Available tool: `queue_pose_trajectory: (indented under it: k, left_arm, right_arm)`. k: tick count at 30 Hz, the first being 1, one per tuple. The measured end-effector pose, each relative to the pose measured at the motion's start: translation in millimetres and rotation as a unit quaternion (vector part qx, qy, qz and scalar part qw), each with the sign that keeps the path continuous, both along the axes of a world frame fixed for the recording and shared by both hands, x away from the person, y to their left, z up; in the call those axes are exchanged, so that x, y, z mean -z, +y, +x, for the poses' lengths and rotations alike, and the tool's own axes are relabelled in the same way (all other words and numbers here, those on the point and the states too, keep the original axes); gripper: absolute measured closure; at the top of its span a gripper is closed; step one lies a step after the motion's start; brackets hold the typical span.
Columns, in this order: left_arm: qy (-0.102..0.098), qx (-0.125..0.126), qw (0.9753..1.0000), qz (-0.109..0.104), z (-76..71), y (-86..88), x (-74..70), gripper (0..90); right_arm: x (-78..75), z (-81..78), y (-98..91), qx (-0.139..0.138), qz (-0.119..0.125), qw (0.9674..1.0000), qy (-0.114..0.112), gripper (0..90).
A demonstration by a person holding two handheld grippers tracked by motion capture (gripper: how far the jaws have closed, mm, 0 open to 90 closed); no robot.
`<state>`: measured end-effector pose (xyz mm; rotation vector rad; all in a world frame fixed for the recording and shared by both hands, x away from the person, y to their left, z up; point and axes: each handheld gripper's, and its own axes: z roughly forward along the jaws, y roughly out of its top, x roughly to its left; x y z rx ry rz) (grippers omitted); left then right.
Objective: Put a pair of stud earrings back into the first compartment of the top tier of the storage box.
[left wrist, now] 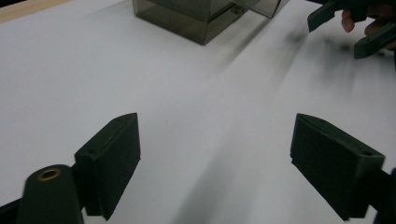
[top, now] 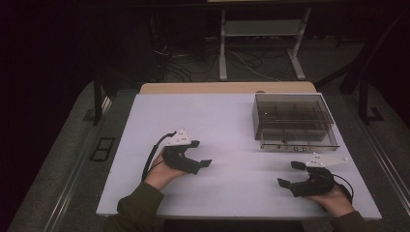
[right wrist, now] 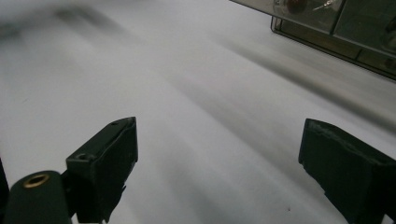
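A smoky transparent plastic box [top: 293, 120] with inner compartments stands at the back right of the white table [top: 227, 125]; its corner [left wrist: 205, 18] shows in the left gripper view and its front edge [right wrist: 327, 23] in the right gripper view. My left gripper [top: 200, 153] rests in a hand at the table's left middle, jaws wide apart over bare white surface, nothing between them [left wrist: 215, 158]. My right gripper [top: 292, 174] lies low near the front right, in front of the box, also open and empty [right wrist: 217, 168]. The left gripper view catches the right gripper [left wrist: 348, 25] far off.
A wooden strip [top: 227, 88] borders the table's far edge. Beyond it stand a metal frame [top: 261, 43] and cables on a dark floor. A dark rail [top: 99, 104] runs along the left side. Bare white surface lies between the two grippers.
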<state>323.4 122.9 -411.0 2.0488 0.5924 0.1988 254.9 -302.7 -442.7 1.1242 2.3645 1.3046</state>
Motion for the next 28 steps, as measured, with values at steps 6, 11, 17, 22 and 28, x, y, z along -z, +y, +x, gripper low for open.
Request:
queue_pose_trajectory:
  k: [6,11,17,22,28]
  left_arm:
    - [-0.005,-0.011,0.9999,0.001,-11.0,15.5,6.0,11.4]
    - [-0.001,-0.027,0.9996,0.002,-19.2,28.6,13.4,3.8]
    - [0.007,-0.042,0.9991,-0.007,-31.2,40.3,15.9,0.0]
    - [0.012,-0.046,0.9989,-0.004,-39.7,45.8,19.9,0.0]
    - [0.016,-0.045,0.9988,0.001,-39.2,46.0,20.6,0.0]
  right_arm:
    - [-0.5,-0.6,-0.4,0.001,0.0,1.0,-0.001,11.2]
    - [-0.5,-0.5,-0.3,0.001,0.0,1.0,-0.002,11.2]
    - [-0.1,-0.3,-1.2,0.003,0.0,1.0,-0.001,11.2]
    - [0.1,0.2,-1.7,0.004,-0.001,1.0,0.0,11.2]
    - [0.1,-0.2,-0.8,0.003,-0.001,1.0,-0.001,11.2]
